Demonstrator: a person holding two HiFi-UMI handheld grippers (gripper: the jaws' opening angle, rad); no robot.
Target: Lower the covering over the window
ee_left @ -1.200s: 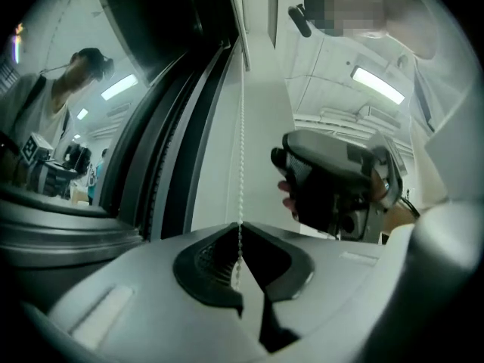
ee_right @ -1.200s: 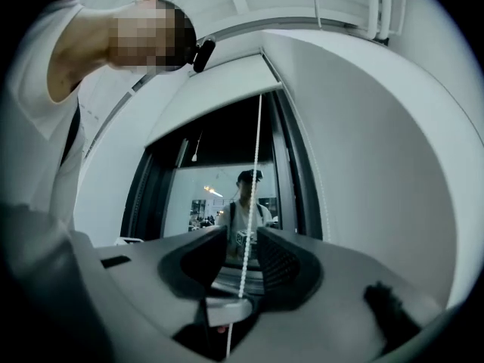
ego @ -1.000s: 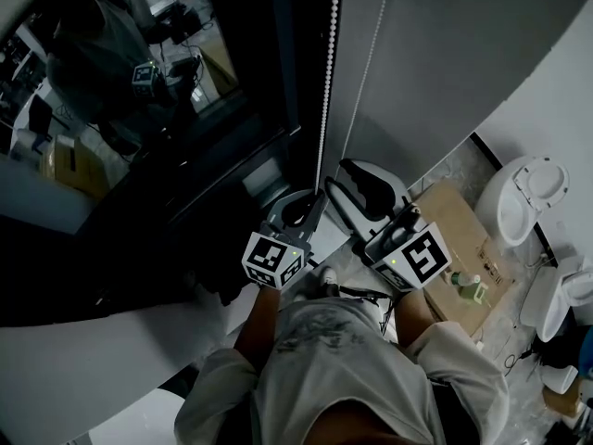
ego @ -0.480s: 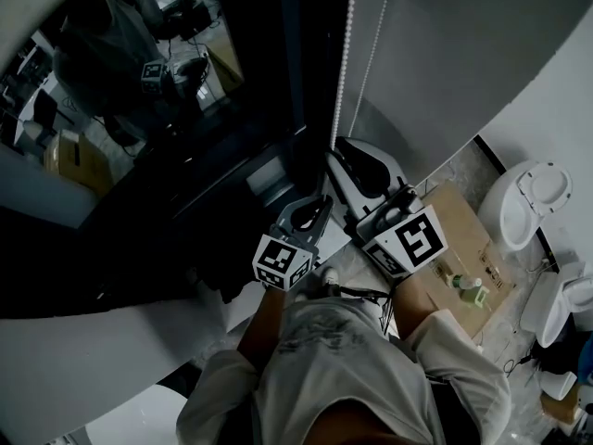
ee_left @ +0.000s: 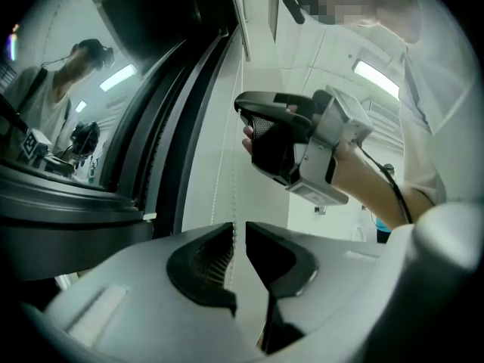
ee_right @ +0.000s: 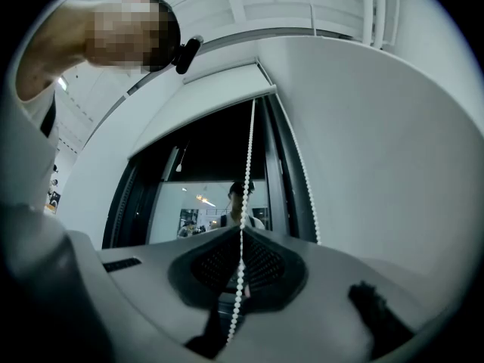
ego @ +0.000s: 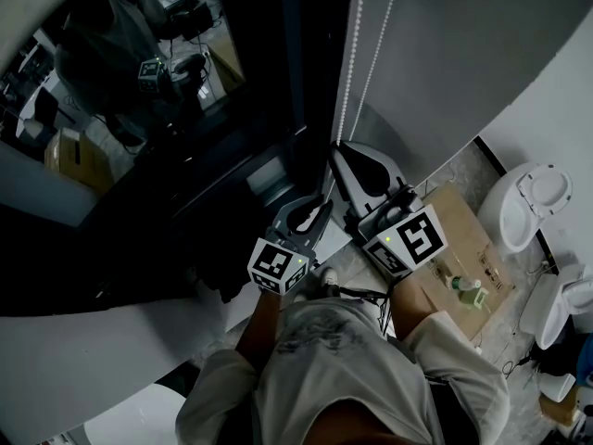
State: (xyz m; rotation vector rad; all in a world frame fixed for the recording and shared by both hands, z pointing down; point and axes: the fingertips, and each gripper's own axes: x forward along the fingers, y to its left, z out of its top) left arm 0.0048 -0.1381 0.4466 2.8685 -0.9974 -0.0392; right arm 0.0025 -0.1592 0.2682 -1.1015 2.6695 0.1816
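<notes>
Roller blind (ee_right: 198, 106) is seen rolled up along the top of the window (ee_right: 215, 165), toward 12 o'clock in the right gripper view, so the glass is left uncovered. Its bead chain (ee_right: 248, 157) is hung in two strands beside the frame, its long axis running from 12 to 6 o'clock through both gripper views. The right gripper (ee_right: 241, 234) is clenched on one strand, which is pinched between the pads and let out below them. The left gripper (ee_left: 237, 231) is held lower on the chain, at about 8 o'clock from the right one in the head view. Its jaws are parted by a narrow gap, and a strand is threaded through that gap against the 9 o'clock pad without being squeezed. The coming pull is judged to run straight along the chain, toward 6 o'clock, and the right gripper, already gripping, is placed to give it. Which strand lowers the blind cannot be told.
</notes>
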